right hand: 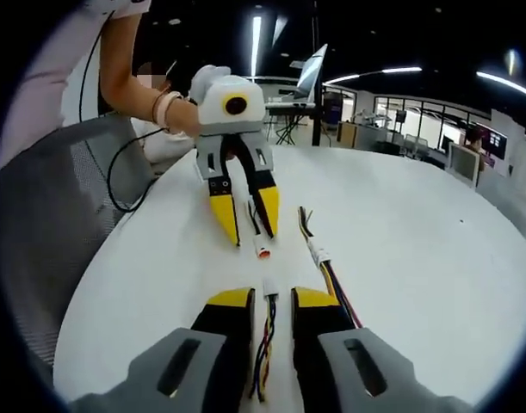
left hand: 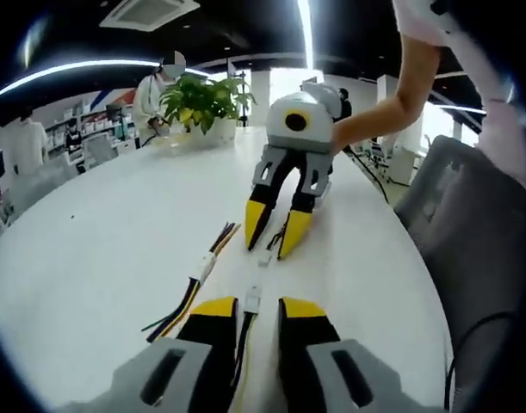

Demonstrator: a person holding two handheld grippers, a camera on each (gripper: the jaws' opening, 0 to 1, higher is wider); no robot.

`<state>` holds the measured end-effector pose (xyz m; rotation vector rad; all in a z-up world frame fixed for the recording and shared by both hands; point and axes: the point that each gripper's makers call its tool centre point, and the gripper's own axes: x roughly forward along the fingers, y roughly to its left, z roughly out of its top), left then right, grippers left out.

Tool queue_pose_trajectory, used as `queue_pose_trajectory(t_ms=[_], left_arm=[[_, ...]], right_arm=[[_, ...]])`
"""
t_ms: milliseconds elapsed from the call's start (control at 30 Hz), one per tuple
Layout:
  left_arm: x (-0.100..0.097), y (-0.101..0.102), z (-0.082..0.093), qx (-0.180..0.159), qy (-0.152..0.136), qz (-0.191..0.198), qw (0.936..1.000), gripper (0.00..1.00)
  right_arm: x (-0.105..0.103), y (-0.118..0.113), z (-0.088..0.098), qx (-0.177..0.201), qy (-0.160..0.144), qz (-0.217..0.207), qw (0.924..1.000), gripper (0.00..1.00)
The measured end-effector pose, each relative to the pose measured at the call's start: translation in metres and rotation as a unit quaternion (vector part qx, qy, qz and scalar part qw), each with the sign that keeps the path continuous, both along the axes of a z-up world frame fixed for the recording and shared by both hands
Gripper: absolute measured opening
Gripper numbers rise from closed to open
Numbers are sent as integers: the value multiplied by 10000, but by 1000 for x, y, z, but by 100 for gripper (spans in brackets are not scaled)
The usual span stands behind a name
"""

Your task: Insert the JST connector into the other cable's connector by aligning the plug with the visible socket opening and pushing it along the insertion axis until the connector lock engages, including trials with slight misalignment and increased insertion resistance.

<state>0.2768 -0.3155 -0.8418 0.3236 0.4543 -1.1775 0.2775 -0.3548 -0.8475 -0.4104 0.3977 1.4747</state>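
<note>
Left gripper view looks across a wide white desk (left hand: pixel 116 224), with a grey chair (left hand: pixel 469 232) at its right edge and a potted plant (left hand: pixel 202 103) at the far end. The left gripper (left hand: pixel 250 314) is clenched on a cable whose white plug (left hand: pixel 253 298) sticks out past the yellow tips. Facing it, the right gripper (left hand: pixel 271 241) grips its own cable, with the small white socket (left hand: pixel 265 256) at its tips; the two connectors lie close but apart. A spare bundle of wires (left hand: pixel 194 288) lies just left on the desk.
</note>
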Motion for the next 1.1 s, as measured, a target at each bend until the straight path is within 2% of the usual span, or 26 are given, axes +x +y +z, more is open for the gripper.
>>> queue_pose_trajectory(t_ms=[33,133,500,700,833,1100], left_arm=[[0,1,-1,0,13,9,10000,12],[-2,1,-4,-60,179,62,9998,12],[-2,1,-1,-90,-47,-42,9999,8],[0,-1,-2,-265,-76,-6,9996,7],[1,-3,-2,-391,-101,14,9992,2],[1,-5,-2,-434,-136,-30,9990,0]], right_arm=[[0,0,1,55,101,-95,9999,12],[0,0,2,119,111,-87,9998,10],[-2,-1,1,146,104,-17,9998,5],[-1,-2,1,172,111,-1,9998,5],[0,-2,1,189,140,-29,9997,4],[1,-2,1,200,191,-59,9996,4]])
